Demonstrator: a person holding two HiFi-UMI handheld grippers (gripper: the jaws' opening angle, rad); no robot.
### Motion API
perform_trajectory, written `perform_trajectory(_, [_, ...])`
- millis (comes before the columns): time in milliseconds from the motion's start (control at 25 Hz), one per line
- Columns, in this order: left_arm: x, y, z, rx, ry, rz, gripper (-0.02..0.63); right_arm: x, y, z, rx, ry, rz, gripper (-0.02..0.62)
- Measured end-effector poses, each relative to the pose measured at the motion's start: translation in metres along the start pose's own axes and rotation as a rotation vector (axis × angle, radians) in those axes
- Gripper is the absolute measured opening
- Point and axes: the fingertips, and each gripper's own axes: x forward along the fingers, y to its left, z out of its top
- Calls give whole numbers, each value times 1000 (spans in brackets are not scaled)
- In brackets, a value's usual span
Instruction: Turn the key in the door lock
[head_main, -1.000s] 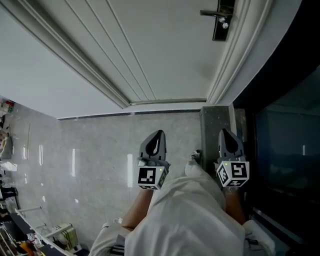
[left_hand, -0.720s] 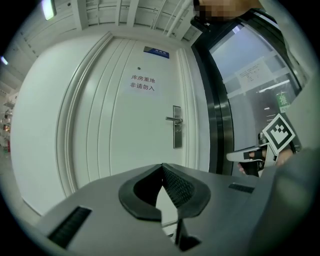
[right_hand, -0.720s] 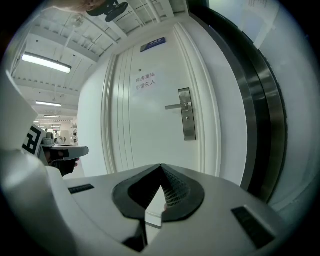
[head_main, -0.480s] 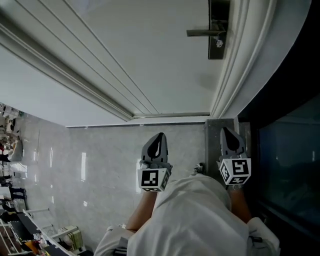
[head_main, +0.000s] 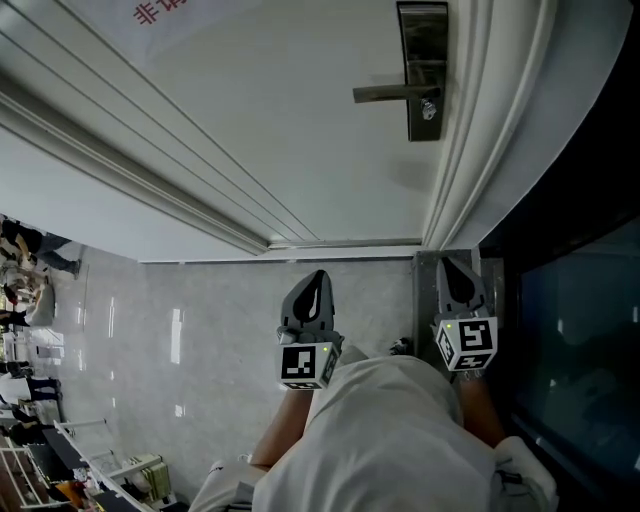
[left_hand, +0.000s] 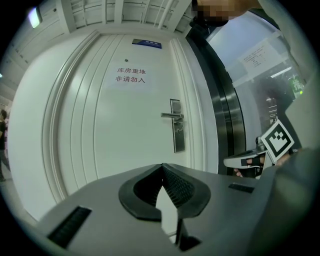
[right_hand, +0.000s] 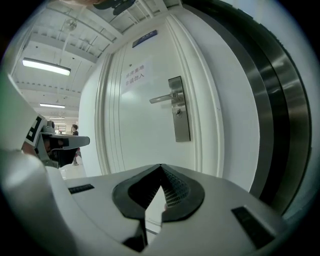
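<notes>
A white door (head_main: 260, 120) carries a metal lock plate (head_main: 422, 70) with a lever handle (head_main: 385, 94); a small key (head_main: 428, 108) sits in the plate just below the lever. The plate (left_hand: 177, 132) and the key (right_hand: 177, 112) also show ahead in both gripper views. My left gripper (head_main: 318, 283) and right gripper (head_main: 455, 270) are held side by side, well short of the door and pointing at it. Both are shut with nothing between their jaws. The left gripper's tips (left_hand: 162, 166) and the right gripper's tips (right_hand: 161, 166) touch nothing.
The door has raised mouldings and a red-lettered notice (left_hand: 130, 75). A dark glass panel in a metal frame (head_main: 570, 300) stands right of the door. Pale marble floor (head_main: 200, 330) lies below. People and clutter (head_main: 20, 260) are far off at the left.
Both grippers have moved toward the door. The lock plate and handle have come further into the head view and look larger. Both grippers stay shut.
</notes>
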Motion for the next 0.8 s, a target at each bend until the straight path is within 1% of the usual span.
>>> perform_trajectory(120, [14, 0, 2, 6, 16, -6, 9, 10, -2, 0, -19, 7, 17, 0])
perform_trajectory(280, [32, -2, 19, 54, 6, -30, 9, 21, -9, -2, -35, 13, 16, 0])
perform_trajectory(400, [45, 0, 23, 50, 3, -37, 9, 24, -20, -5, -28, 16, -17, 0])
perform_trajectory(520, [59, 2, 18, 42, 14, -57, 9, 29, -24, -5, -58, 23, -42, 0])
perform_trajectory(680, [84, -1, 12, 18, 11, -112, 9, 40, -30, 4, -111, 35, -82, 0])
perform_trajectory(800, [111, 2, 11, -5, 2, -155, 9, 52, -35, 18, -163, 31, -147, 0])
